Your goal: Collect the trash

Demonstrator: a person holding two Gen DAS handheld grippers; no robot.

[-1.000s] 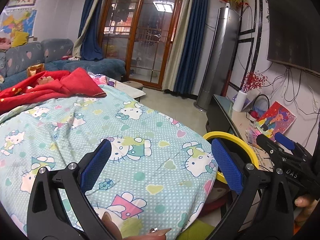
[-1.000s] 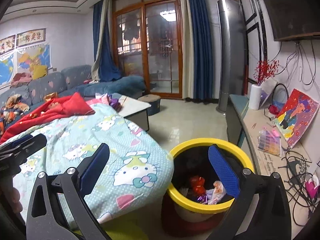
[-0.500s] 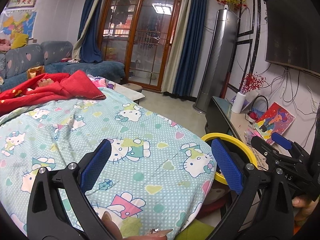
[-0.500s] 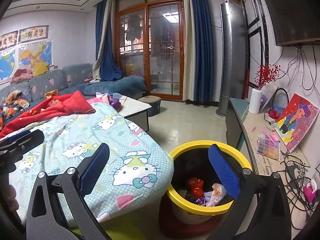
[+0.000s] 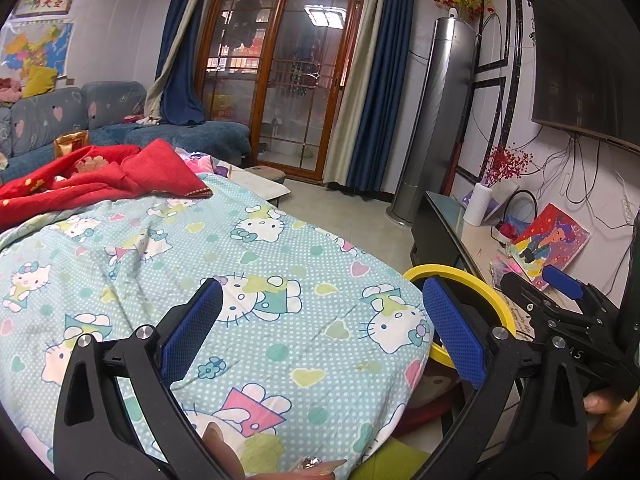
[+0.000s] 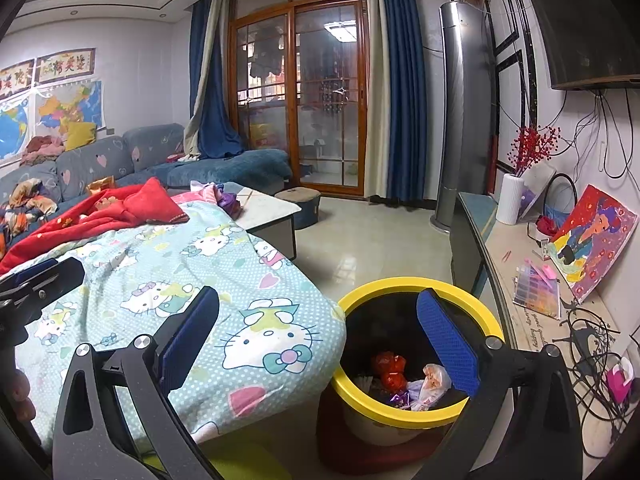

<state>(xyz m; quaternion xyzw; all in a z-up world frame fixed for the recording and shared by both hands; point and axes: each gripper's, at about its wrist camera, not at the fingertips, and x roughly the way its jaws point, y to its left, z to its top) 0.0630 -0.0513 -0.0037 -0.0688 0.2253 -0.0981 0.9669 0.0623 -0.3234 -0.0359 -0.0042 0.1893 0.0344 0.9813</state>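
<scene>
Quilt (image 5: 256,280) with cartoon cats spread across most of both views, draped over a low surface, probably there as the work area; no loose scrap visible on it. Red blanket (image 6: 116,212) bunched at its far end, sofa (image 6: 132,160) behind, cluttered side table (image 6: 532,308) along the right wall.

Bin (image 6: 416,352) with yellow rim set on the floor, touching the quilt's hanging corner, likely placed so that litter can be dropped straight off the edge. Open top, dark inside. Only the rim's arc seen from the left wrist, past the quilt.

Right tongs (image 6: 320,336) held above quilt edge and bin, jaws spread wide, nothing between the blue pads; right pad over the bin's mouth, which suits a drop-off pose, with the tongs empty. Left tongs (image 5: 320,332) raised over the quilt, likewise wide apart and empty, aimed across the cloth, perhaps scanning for the next piece.

Trash (image 6: 404,376) lying at the bottom of the bin: two glossy red crumpled wrappers one above the other, a pale clear plastic bag with pinkish print just right of them, a small purple foil scrap at the front, white bits to the left. Light, crinkly, easily pinched by soft pads. By the look of it, collection well along.
</scene>
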